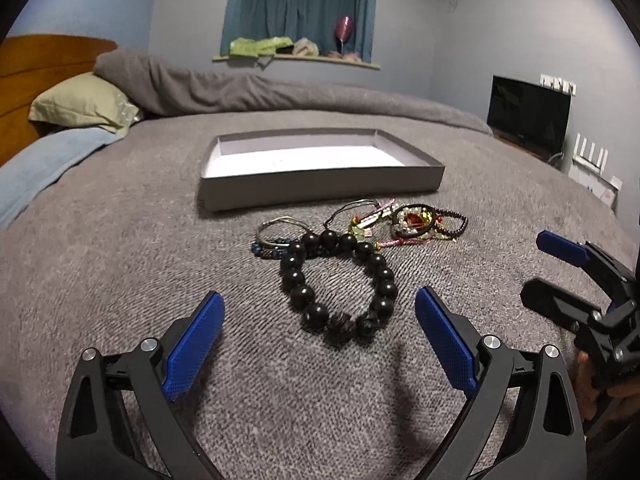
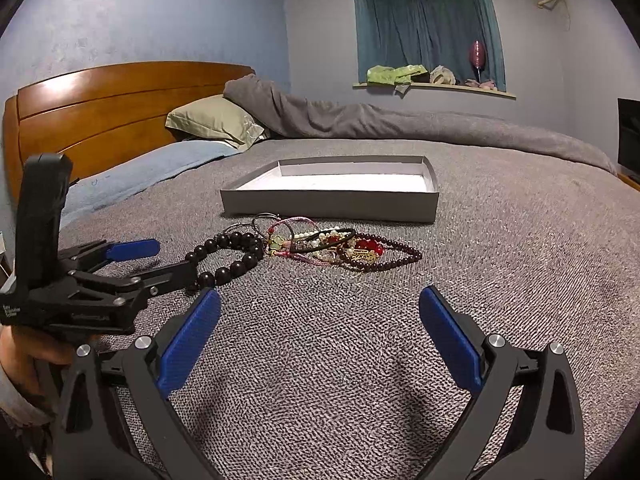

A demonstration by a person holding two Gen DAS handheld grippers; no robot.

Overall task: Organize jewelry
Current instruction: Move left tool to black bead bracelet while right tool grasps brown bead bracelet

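- The left tongs (image 1: 316,340) are hovering with jaws wide apart, gripping nothing; the black bead bracelet (image 1: 338,282) is lying on the grey bed cover (image 1: 120,260) just ahead of them.
- The right tongs (image 2: 320,336) are also standing wide apart and empty over bare cover, with open room ahead.
- The jewelry pile (image 2: 332,246) is lying mid-bed, just before the near wall of the shallow grey box (image 2: 328,204), which is sitting open and apart from it.
- Pillows (image 2: 216,120) and a rolled duvet (image 2: 400,124) are crowding the headboard end and far edge.
- Small print on the left tool's body is showing, too blurred to read.
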